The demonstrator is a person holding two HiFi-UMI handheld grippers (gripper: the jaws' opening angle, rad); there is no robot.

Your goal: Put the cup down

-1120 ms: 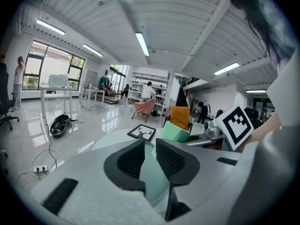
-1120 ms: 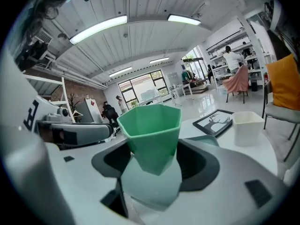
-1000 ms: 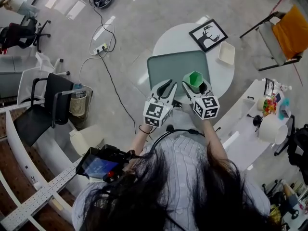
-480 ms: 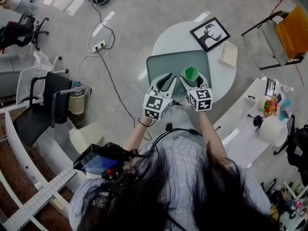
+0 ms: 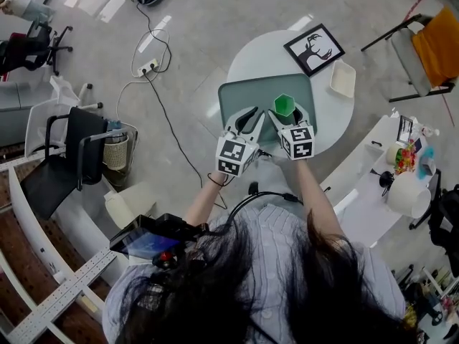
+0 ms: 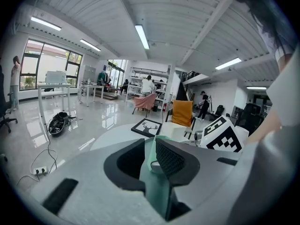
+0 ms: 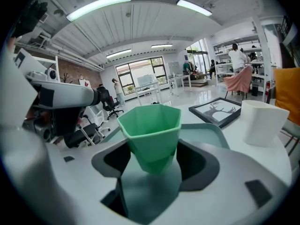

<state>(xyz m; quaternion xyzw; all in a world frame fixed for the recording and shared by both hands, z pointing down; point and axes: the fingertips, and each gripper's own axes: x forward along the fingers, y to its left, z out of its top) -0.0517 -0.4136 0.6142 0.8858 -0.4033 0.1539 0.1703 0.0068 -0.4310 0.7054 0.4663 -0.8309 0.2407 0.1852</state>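
A green faceted cup (image 5: 285, 106) stands upright between the jaws of my right gripper (image 5: 288, 117), over the near right part of a grey-green tray (image 5: 247, 95) on a round white table (image 5: 251, 56). In the right gripper view the cup (image 7: 152, 132) fills the gap, both jaws pressed against its lower sides; whether its base touches the tray is hidden. My left gripper (image 5: 248, 119) hovers at the tray's near edge, just left of the cup. Its jaws (image 6: 149, 149) stand a narrow gap apart with nothing between them.
A framed deer picture (image 5: 310, 51) and a white box (image 5: 338, 79) lie on the table's far right; the white box (image 7: 262, 122) is close to the tray's right edge. A chair with an orange cushion (image 5: 434, 45), a black chair (image 5: 68, 156) and floor cables (image 5: 154, 63) surround the table.
My right gripper has carried the cup forward, further in over the tray. The left gripper has barely shifted.
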